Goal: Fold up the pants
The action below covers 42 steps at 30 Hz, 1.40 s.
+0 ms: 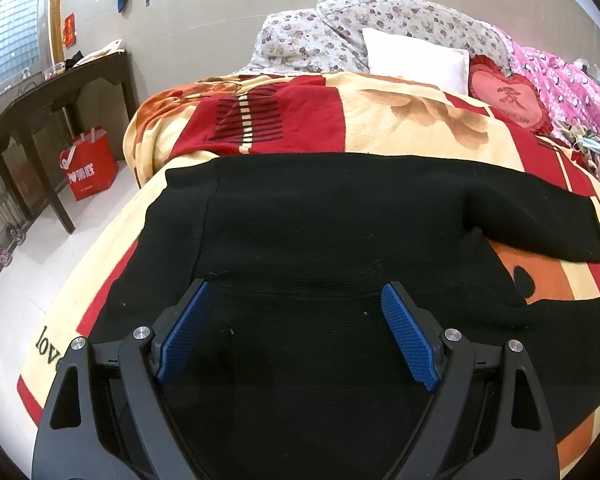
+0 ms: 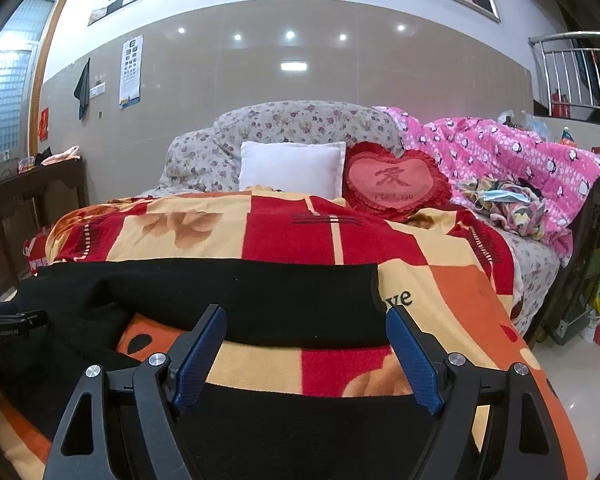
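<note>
Two spread, empty grippers, left point(image 1: 296, 336) and right point(image 2: 306, 356), are held over the pants point(image 1: 320, 232), whose legs are stretched rightward across the bed's point(image 2: 440, 344) near edge.

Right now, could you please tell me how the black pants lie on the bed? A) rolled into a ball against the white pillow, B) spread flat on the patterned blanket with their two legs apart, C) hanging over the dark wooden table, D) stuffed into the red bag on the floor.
B: the black pants lie flat on the patterned blanket, and blanket shows between the two legs in the right wrist view.
</note>
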### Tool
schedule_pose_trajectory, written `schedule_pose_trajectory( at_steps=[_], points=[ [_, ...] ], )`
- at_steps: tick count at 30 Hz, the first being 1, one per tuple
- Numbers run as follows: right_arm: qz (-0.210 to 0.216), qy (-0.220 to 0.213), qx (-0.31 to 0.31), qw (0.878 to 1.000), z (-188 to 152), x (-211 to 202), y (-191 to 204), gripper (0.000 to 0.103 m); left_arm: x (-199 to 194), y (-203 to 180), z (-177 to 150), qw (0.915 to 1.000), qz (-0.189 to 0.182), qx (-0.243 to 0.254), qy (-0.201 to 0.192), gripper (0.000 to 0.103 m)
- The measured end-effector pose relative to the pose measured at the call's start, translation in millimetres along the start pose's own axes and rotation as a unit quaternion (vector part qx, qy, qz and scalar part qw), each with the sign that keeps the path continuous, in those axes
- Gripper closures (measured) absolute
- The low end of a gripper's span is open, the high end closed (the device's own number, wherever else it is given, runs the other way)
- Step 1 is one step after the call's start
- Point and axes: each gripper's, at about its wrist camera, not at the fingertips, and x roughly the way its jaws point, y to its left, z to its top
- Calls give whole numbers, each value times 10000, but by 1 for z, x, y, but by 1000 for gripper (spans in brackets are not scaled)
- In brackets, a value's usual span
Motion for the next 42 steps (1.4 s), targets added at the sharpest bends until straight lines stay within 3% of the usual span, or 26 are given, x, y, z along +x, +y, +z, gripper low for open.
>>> schedule_pose_trajectory(
  at_steps=[29,33,35,37,42],
  points=[
    [-63,-62,-13,10000,-1,-5,2,23,1,2,0,10000,-32,-49,23,16],
    [-78,-68,-14,9999,-1,-6,2,23,1,4,0,9999,-77,-99,14,16],
    [-86,-64,-14,9999,-1,-6,2,23,0,7,-1,9994,-311,-132,30,16],
    [-89,-63,-10,9999,-1,-6,2,23,-9,10,0,9985,-515,-131,-121,16],
    [-30,-123,18,9999,-1,-8,0,23,-50,11,7,9936,-155,421,-1038,16]
  ],
)
